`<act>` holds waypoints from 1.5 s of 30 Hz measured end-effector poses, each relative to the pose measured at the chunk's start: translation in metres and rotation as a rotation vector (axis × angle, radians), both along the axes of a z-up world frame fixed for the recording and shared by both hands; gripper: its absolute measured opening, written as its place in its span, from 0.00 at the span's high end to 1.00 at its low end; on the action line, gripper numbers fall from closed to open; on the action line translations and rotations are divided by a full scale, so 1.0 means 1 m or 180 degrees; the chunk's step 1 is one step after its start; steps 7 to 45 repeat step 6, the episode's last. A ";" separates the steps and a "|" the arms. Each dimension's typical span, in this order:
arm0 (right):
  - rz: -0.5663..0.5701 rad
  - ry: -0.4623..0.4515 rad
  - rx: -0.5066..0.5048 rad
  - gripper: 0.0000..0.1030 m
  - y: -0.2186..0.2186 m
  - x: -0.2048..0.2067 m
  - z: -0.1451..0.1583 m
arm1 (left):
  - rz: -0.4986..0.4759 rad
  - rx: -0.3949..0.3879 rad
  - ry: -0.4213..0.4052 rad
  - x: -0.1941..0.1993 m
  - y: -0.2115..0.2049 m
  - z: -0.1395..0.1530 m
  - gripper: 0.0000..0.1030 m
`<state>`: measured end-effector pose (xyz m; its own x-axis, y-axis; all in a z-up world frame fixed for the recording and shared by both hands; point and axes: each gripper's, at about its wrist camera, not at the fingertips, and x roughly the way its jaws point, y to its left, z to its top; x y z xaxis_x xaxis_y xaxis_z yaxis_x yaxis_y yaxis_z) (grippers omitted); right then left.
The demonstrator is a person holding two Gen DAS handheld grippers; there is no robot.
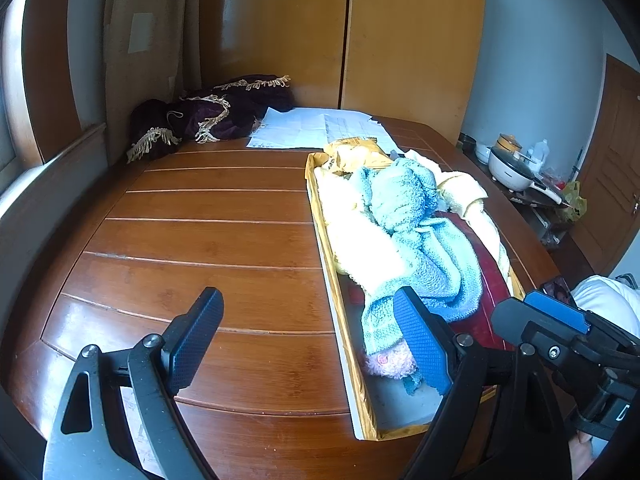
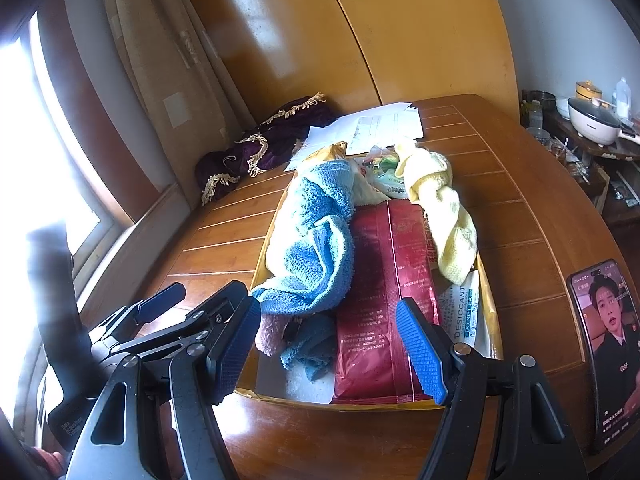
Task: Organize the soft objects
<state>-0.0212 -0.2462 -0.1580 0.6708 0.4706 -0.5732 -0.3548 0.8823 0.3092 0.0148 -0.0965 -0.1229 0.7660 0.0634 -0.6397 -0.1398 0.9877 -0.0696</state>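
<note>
Both my grippers, left (image 1: 308,344) and right (image 2: 328,344), hang spread and empty at the box's (image 2: 486,280) near end. Blue towel (image 2: 316,248) and yellow cloth (image 2: 444,216) lie crumpled inside; whether they're sorted, I can't judge.

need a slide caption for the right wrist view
Open right gripper hovers over a tray holding a blue towel, yellow cloth and red packet.

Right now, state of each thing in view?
left claw: open, empty
right claw: open, empty
blue towel: crumpled in the box
yellow towel: twisted, draped over the box's right edge
box: open-topped, on the table
phone: screen on
wardrobe: doors shut
</note>
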 end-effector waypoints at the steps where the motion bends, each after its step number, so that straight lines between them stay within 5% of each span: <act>1: 0.0002 0.0003 -0.0005 0.30 0.001 0.000 0.000 | -0.0003 -0.0008 -0.0007 0.000 0.000 0.000 0.15; 45: 0.0006 0.0008 -0.0011 0.30 0.002 0.001 -0.002 | 0.0006 0.0027 -0.0131 -0.005 -0.001 0.004 0.15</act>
